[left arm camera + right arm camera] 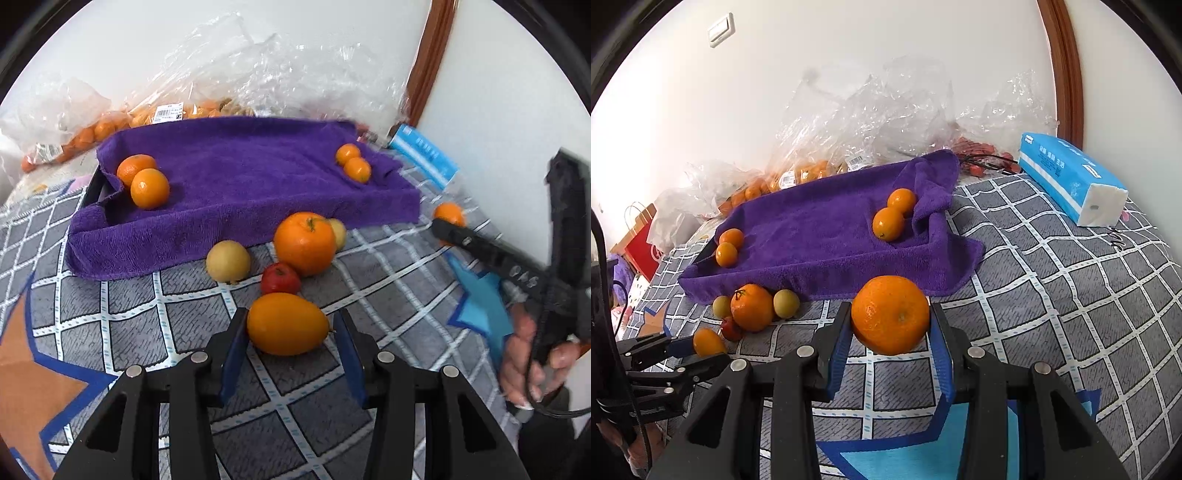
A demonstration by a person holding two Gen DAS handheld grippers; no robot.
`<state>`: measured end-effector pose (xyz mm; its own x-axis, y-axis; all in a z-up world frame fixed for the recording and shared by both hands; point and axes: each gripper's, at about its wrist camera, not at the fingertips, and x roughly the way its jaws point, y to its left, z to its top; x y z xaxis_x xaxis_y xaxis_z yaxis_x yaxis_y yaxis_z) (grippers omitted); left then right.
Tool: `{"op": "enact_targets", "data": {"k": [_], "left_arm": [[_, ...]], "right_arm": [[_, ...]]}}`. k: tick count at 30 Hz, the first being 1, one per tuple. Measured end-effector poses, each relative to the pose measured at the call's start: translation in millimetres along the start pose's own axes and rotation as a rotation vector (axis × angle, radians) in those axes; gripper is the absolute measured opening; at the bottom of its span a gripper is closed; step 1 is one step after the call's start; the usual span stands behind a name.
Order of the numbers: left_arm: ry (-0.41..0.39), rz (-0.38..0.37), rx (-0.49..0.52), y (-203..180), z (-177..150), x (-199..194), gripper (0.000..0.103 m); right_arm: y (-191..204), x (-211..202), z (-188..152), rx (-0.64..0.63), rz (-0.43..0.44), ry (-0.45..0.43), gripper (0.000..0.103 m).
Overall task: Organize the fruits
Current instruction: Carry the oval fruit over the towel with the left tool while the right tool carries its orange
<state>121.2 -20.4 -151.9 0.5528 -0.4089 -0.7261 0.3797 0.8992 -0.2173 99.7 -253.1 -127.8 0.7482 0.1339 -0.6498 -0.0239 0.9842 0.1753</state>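
Left claw (290,334): jaws stand apart on either side of the oval yellow-orange fruit (287,324); the left pad seems to touch its skin, a small gap is seen at the right pad, so no firm grip is judged yet.
Right claw (890,328): jaws are clamped on a big orange (890,314), which is held above the checked bedcover (1071,295).
Key relation: the oval fruit lies directly ahead of the left claw, between its pads, on the bedcover; its long axis runs across the claw, from one pad toward the other, a little tilted. It would therefore be squeezed by its ends, and a slip is judged possible.
Nearer hand: the left one is nearer to the loose pile; the right one is already full.
Pile: just behind the oval fruit are seen a small red fruit (280,278), a second big orange (305,243) and two pale yellow fruits (228,261), all close to the front edge of the tray.
Tray (240,184): it is covered with a purple towel; two oranges lie in its left corner (149,187) and two small ones in its right corner (357,169).
Writing: a blue tissue pack (1067,173) carries white characters, too small to be read; white barcode labels (168,112) are seen on the plastic bags (871,110) behind the tray, not readable.
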Motion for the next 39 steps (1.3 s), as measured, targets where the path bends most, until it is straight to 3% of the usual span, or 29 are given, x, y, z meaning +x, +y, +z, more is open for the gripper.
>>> {"op": "enact_targets", "data": {"k": [3,23,39], "left_arm": [[-0.058,-0.03,-0.043,8.7,-0.8,-11.1,0.044],[-0.258,0.025,-0.039,7.5,-3.6,-47.6,0.044],[-0.273,0.087,-0.16,35.3,-6.8,-66.1,0.044]], "right_arm": [[1.7,-1.4,-0.6,-0.004,0.0,-0.007,0.04],[7.3,-10.5,-1.5,-0.025,-0.01,-0.05,0.04],[9.5,-15.8,-1.3,-0.042,-0.009,-0.075,0.04]]}}
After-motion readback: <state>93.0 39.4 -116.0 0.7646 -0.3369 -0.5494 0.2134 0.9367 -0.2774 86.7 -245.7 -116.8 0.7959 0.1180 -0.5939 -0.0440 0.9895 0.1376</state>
